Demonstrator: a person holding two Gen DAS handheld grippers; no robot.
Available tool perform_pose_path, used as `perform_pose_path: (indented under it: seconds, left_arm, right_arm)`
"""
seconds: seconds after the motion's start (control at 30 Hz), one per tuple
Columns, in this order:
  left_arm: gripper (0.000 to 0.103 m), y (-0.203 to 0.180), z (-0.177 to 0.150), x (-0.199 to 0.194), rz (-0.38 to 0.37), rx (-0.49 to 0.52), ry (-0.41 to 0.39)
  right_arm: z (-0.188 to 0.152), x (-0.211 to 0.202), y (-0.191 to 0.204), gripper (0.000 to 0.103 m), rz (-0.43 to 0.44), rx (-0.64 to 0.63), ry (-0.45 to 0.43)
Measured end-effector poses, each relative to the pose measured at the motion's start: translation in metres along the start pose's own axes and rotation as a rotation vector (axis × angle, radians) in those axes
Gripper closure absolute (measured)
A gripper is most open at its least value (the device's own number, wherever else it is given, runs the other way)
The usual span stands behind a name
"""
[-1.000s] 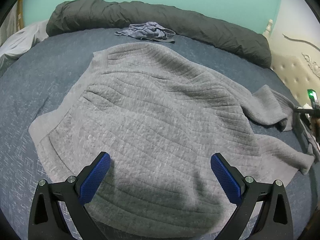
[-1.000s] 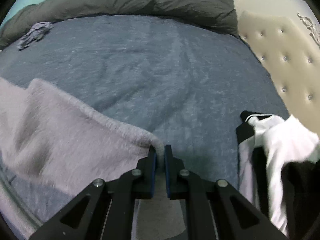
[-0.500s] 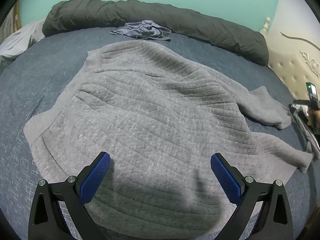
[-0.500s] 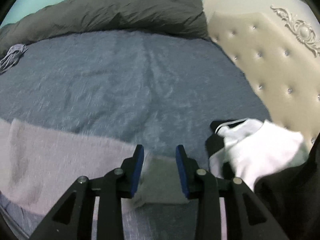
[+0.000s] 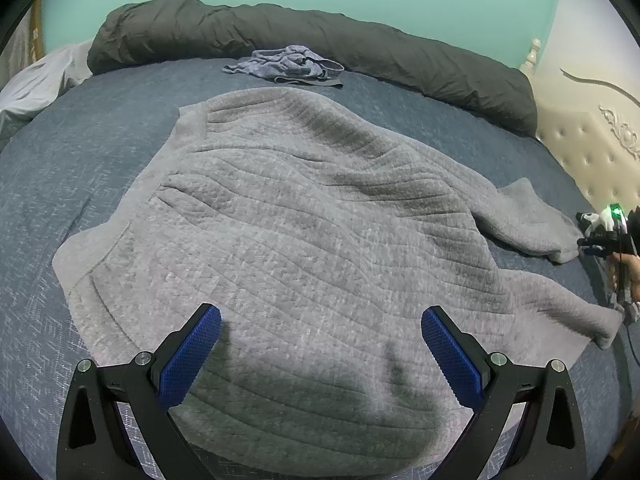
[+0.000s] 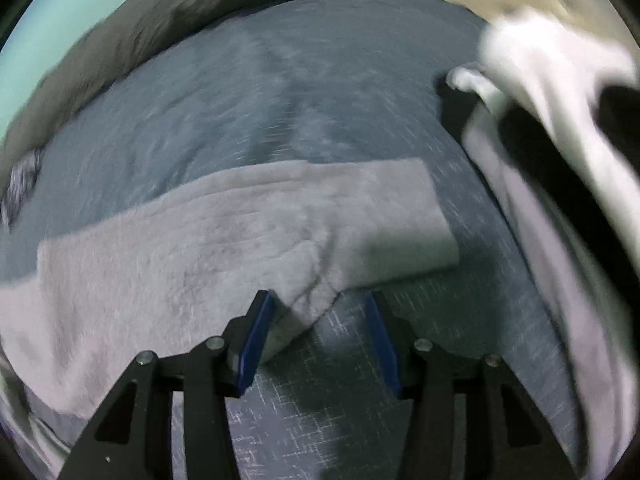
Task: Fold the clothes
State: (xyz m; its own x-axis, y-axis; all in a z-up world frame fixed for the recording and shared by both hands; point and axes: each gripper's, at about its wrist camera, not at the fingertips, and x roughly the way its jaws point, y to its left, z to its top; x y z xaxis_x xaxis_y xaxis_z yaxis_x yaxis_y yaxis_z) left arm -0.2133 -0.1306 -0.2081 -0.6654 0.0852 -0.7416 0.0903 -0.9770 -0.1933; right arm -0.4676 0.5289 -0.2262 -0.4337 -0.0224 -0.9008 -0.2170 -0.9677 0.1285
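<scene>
A grey ribbed sweater (image 5: 300, 220) lies spread out on the blue bed (image 5: 80, 152). My left gripper (image 5: 320, 320) hovers open over its near edge, with nothing between the blue pads. One sleeve (image 6: 248, 224) lies flat across the bed in the right wrist view. My right gripper (image 6: 318, 300) stands just above that sleeve's near edge, its jaws opening. A fold of the sleeve sits between the jaws beside the left pad, and the pads do not press it. In the left wrist view the right gripper (image 5: 600, 240) shows at the far right by the sleeve's end.
A rolled dark grey duvet (image 5: 360, 48) runs along the back of the bed, with a small blue-grey garment (image 5: 288, 62) in front of it. A white and black garment (image 6: 560, 100) lies at the right by the cream tufted headboard (image 5: 592, 152). White cloth (image 5: 36, 80) sits far left.
The right gripper has let go of the sleeve, opened its jaws, rolled and sunk. The sleeve has dropped flat onto the bed. The left gripper has stayed put.
</scene>
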Motion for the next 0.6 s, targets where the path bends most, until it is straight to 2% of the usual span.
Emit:
perform_pose_path:
  seconds: [0.1, 0.2, 0.27, 0.37, 0.4, 0.5, 0.6]
  left_arm:
    - [0.001, 0.000, 0.001, 0.000, 0.002, -0.001, -0.001]
    - [0.001, 0.001, 0.000, 0.000, 0.004, 0.001, -0.001]
    - [0.001, 0.001, 0.000, 0.001, 0.006, -0.001, 0.000]
    - [0.001, 0.002, -0.001, 0.002, 0.009, -0.001, 0.005]
    - [0.001, 0.001, -0.001, 0.003, 0.009, 0.001, 0.007]
    - [0.001, 0.000, -0.002, 0.004, 0.010, 0.007, 0.011]
    - [0.001, -0.001, -0.003, 0.005, 0.011, 0.009, 0.012]
  right_arm:
    - [-0.001, 0.005, -0.012, 0.054, 0.056, 0.094, -0.001]
    - [0.001, 0.004, -0.012, 0.054, 0.066, 0.090, -0.037]
    - [0.002, 0.005, -0.013, 0.058, 0.073, 0.097, -0.051]
    - [0.004, 0.006, -0.017, 0.067, 0.101, 0.127, -0.064]
    - [0.005, 0.007, -0.018, 0.074, 0.111, 0.132, -0.068]
    - [0.007, 0.005, -0.012, 0.087, 0.107, 0.093, -0.088]
    - [0.015, -0.006, -0.009, 0.090, 0.054, 0.059, -0.156]
